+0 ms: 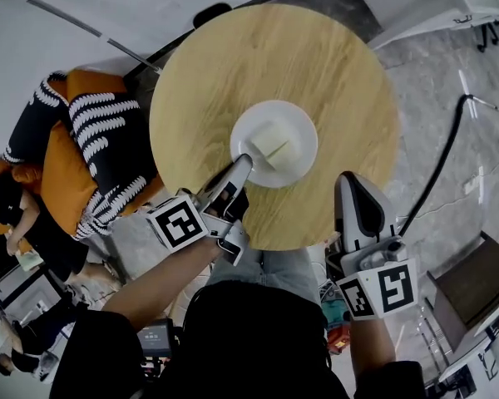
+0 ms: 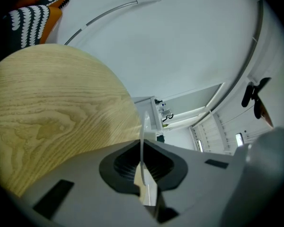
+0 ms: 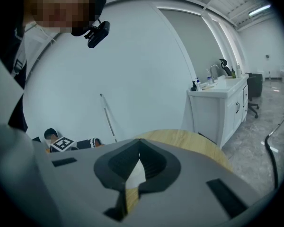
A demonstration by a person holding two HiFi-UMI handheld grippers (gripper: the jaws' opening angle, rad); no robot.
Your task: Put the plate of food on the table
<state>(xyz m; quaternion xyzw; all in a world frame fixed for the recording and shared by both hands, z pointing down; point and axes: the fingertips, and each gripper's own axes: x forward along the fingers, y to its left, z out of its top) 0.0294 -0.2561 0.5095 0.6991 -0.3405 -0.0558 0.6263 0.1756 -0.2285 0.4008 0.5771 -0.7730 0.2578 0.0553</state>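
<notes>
The round pale wooden desk has a smooth, matt, strongly grained top. The round white plate looks smooth and faintly glossy. The left claw and right claw are matt grey plastic with black ribbed pads. The black-and-white striped cloth looks knitted.

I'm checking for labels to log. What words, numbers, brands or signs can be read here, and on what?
No words or numbers can be read.
Left cube, on the left gripper: black square marker, no letters.
Right cube, on the right gripper: the same.
Bottles on the counter: labels too small to read.
</notes>
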